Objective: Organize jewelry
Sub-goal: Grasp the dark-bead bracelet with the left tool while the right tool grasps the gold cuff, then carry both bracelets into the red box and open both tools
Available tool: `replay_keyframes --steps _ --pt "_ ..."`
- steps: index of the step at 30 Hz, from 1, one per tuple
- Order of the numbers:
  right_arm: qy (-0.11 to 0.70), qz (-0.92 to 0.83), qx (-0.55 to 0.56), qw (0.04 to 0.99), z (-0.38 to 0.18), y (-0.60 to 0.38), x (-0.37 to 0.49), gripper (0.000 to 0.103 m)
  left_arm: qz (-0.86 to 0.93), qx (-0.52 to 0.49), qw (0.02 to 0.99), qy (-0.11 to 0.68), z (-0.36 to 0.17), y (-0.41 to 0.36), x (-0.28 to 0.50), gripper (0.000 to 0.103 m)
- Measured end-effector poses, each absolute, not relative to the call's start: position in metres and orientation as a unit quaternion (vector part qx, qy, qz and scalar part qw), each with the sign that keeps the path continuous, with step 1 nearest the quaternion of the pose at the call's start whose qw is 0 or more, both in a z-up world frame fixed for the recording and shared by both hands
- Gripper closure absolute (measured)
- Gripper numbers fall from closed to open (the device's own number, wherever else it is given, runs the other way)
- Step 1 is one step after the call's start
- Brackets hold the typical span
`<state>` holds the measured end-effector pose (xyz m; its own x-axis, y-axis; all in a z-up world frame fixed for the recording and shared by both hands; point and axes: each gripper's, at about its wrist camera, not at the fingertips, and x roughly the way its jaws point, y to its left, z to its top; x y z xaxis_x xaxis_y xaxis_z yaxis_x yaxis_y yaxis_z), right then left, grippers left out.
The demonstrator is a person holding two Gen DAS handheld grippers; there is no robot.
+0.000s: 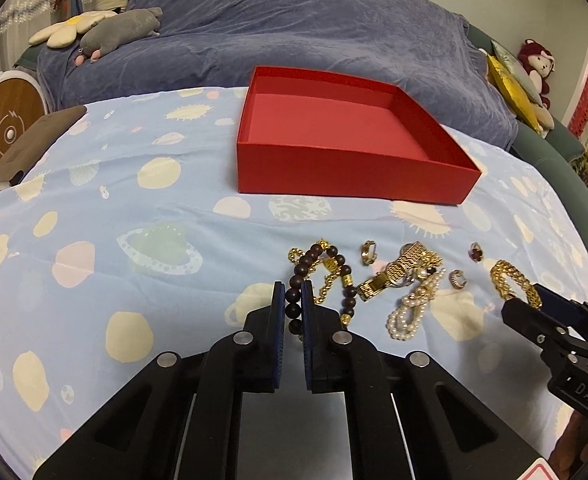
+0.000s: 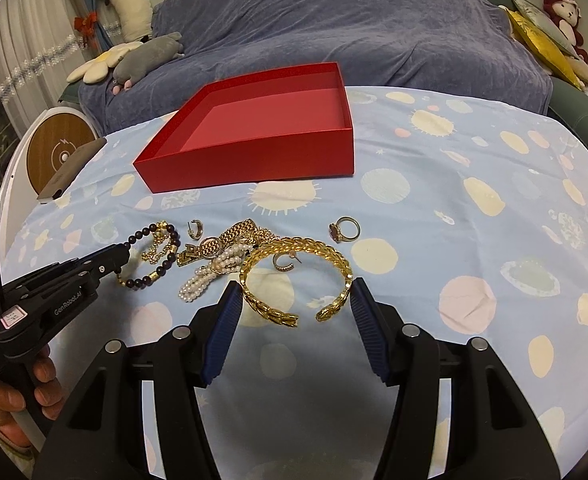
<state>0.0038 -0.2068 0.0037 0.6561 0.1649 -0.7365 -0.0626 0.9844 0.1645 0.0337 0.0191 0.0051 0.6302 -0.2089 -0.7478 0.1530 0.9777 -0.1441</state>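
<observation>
Left tongs (image 1: pixel 293 294) clamped on the bead bracelet (image 1: pixel 318 276) — right tongs (image 2: pixel 294 300) pressing the gold cuff (image 2: pixel 294 276); red box (image 2: pixel 254 160) empty.

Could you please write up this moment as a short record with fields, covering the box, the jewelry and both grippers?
surface: pale blue cloth with planet print
box: open red cardboard box, nothing seen inside
loose jewelry: white pearl strand, gold watch band, gold ring with red stone
left gripper: shut on dark wooden bead bracelet
right gripper: pads against wide gold leaf-pattern cuff bangle, both ends of cuff toward camera
</observation>
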Motion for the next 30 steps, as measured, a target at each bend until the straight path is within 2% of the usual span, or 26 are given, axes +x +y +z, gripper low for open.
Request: replay_keyframes --steps 16,22,30 --pt "0.364 0.098 0.06 0.924 0.053 -0.205 -0.007 0.049 -0.175 -0.069 0.911 0.367 0.079 0.01 0.005 0.098" --pt "0.36 0.115 0.054 0.924 0.081 -0.209 0.031 0.049 -0.175 -0.072 0.912 0.364 0.109 0.008 0.044 0.098" --pt "0.368 0.117 0.046 0.921 0.104 -0.208 0.139 0.049 -0.155 -0.041 0.928 0.337 0.141 -0.005 0.138 0.098"
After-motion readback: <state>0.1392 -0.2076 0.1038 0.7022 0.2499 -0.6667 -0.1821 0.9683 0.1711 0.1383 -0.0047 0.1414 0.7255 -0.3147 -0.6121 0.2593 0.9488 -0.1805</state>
